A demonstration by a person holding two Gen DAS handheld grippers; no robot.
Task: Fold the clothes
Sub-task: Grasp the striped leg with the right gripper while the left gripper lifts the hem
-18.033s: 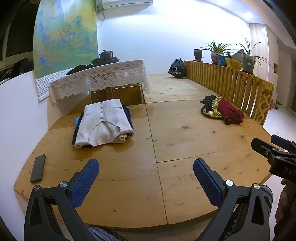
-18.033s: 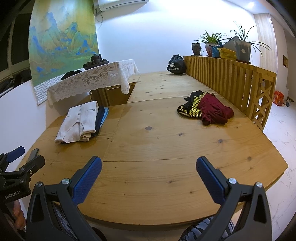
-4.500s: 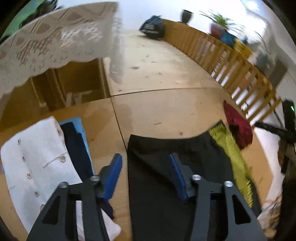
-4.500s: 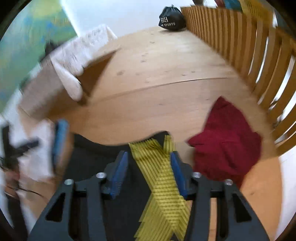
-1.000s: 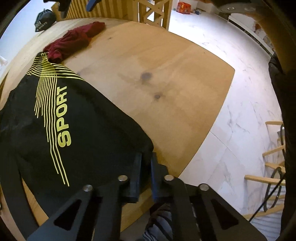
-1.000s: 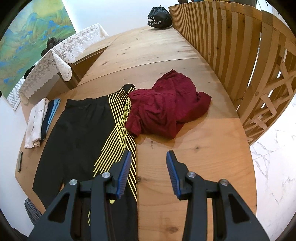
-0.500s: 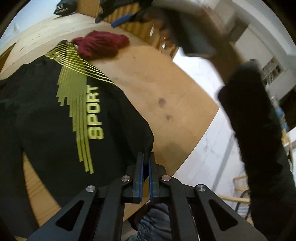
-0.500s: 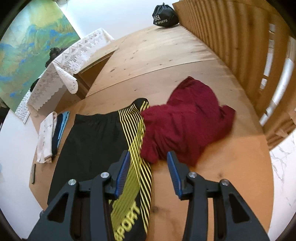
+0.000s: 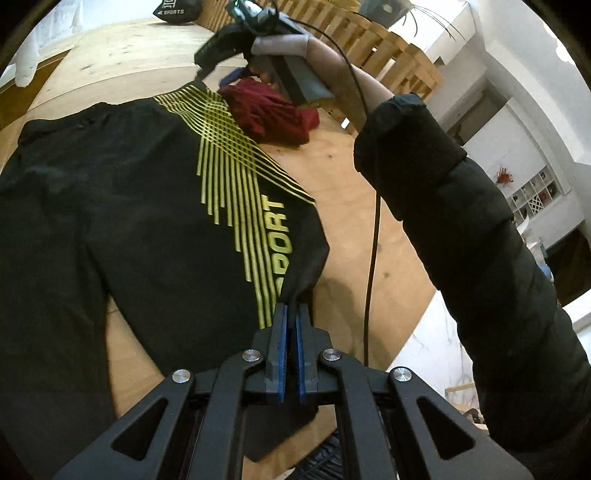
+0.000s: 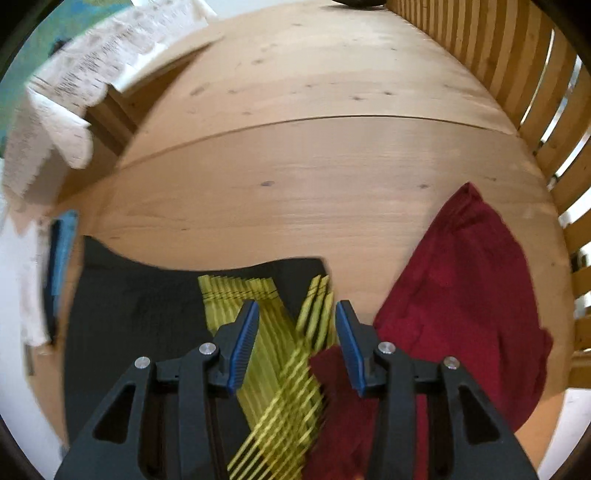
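Black shorts (image 9: 129,206) with yellow stripes and the word SPORT lie spread on the wooden table (image 9: 351,206). My left gripper (image 9: 290,314) is shut on the hem corner of one leg, lifted a little off the table. In the right wrist view my right gripper (image 10: 295,325) stands open above the shorts' waistband (image 10: 236,295), by the yellow stripes, with nothing pressed between its pads. A crumpled dark red garment (image 10: 461,302) lies beside the waistband. The right gripper (image 9: 236,70) and the sleeve (image 9: 461,229) that holds it also show in the left wrist view.
A wooden slatted railing (image 10: 535,74) runs along the table's far side. A lace cloth (image 10: 74,74) covers a low stand at the left, with a stack of folded clothes (image 10: 55,266) near it. A black bag (image 9: 173,11) sits at the table's far end.
My left gripper has lifted the shorts' hem corner and rolled. My right gripper has swept from beside the red garment to above the waistband, and its arm has entered the left wrist view.
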